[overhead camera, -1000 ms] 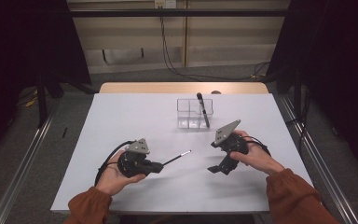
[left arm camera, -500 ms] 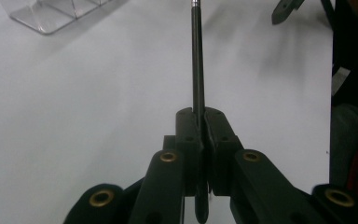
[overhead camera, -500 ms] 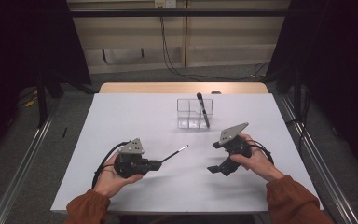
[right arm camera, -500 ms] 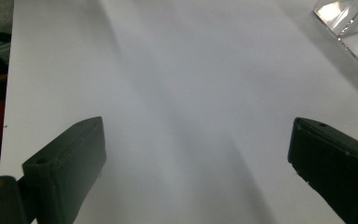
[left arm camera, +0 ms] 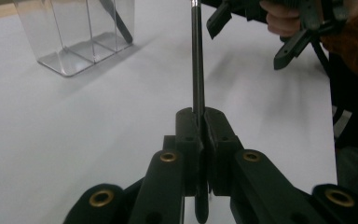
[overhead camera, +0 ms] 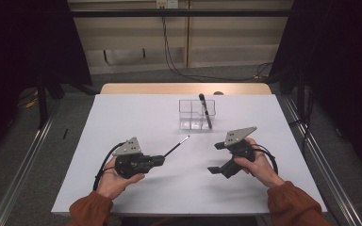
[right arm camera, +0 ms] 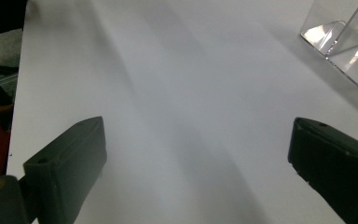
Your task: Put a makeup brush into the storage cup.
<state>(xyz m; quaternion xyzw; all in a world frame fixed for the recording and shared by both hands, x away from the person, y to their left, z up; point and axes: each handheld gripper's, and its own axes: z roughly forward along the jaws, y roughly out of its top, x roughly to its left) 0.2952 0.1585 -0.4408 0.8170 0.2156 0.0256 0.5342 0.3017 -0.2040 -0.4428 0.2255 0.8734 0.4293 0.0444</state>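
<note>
Black slim pen [left arm camera: 196, 60] in left tongs [left arm camera: 200, 122]

Probably a lab: black curtains [overhead camera: 23, 42], loose cables [overhead camera: 179, 56], a white table [overhead camera: 136, 113] on bare floor.

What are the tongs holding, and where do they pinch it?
The left tongs pinch a thin black pen near its back end; its tip sticks out ahead. The right tongs are open and hold nothing.
</note>
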